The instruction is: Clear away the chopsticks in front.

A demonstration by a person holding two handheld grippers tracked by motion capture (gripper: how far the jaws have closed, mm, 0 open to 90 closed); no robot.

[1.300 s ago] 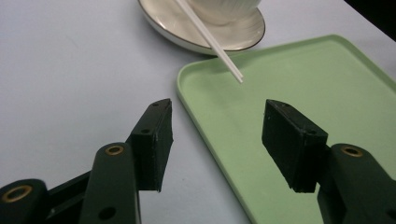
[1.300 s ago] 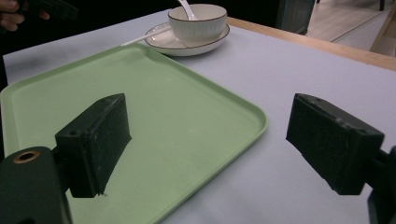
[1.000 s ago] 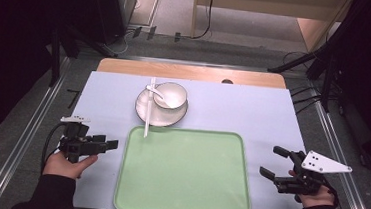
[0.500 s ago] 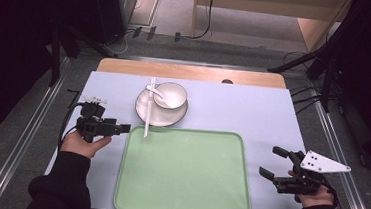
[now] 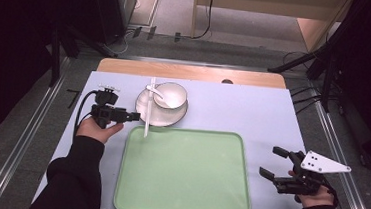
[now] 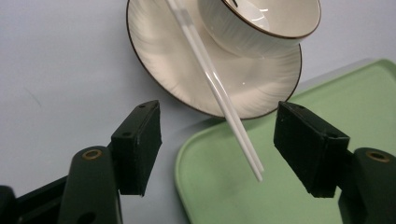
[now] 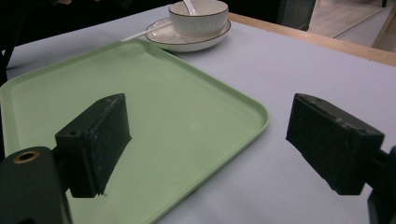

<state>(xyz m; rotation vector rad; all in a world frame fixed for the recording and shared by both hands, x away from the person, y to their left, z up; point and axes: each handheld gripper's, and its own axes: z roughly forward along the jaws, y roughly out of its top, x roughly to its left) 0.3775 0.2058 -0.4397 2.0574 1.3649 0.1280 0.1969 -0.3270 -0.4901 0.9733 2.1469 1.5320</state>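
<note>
Chopsticks point(image 5: 148, 107), white and laid as a close pair, rest across the left rim of the saucer point(image 5: 172, 117), their near tips jutting past it and hanging just over the far left corner of the green tray point(image 5: 182, 184); in the left gripper view those tips point(image 6: 252, 165) lie between the two black jaws without touching either pad. On the saucer stands a white bowl point(image 5: 170, 94) with a dark rim line, and a white spoon point(image 5: 153, 90) lies in it with its handle pointing out to the left. Saucer and tray sit close together on the pale blue table point(image 5: 253, 110), the saucer at the tray's far edge. The left tool point(image 5: 135, 115) is held level just left of the saucer, pointing toward the chopsticks, its jaws spread wide and, having just been closing a little, pinching nothing. The right tool point(image 5: 274, 163) hangs over the table just beside the tray's right edge, well apart from the saucer, its jaws likewise spread and empty, with the tray's near right corner point(image 7: 252, 116) between them in the right gripper view.
</note>
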